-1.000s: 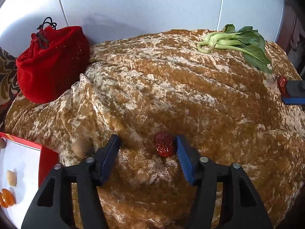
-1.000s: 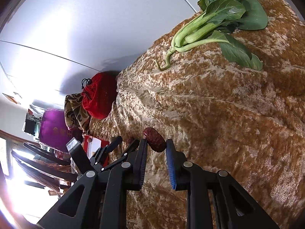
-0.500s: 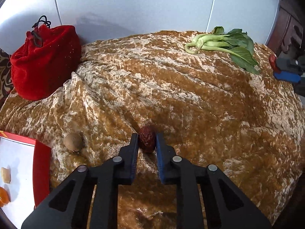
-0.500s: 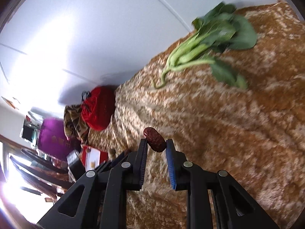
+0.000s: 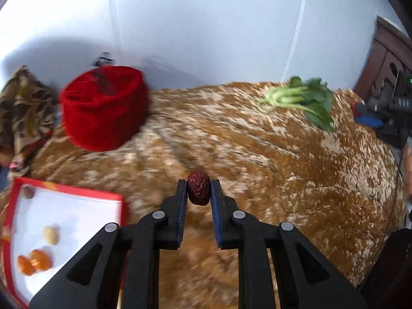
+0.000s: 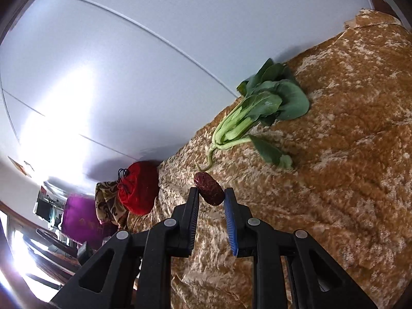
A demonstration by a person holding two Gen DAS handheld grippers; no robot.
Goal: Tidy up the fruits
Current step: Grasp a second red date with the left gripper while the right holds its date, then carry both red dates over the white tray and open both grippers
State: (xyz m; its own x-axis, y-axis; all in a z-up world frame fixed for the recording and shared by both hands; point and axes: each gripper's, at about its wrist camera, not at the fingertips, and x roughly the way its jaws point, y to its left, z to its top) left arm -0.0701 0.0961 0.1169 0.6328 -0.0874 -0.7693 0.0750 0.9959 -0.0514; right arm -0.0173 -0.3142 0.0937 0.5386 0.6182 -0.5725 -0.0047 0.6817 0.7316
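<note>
A: Over the gold cloth (image 5: 257, 154), the red tray (image 5: 121, 200) sits at the left.

B: Left tongs (image 5: 198, 193) clamp one red date (image 5: 198, 188), right tongs (image 6: 211, 198) another date (image 6: 208, 189). The skewed right one might slip out.

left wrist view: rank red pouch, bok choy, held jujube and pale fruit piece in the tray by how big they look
1. red pouch
2. bok choy
3. jujube, though it is nearest the camera
4. pale fruit piece in the tray
</note>
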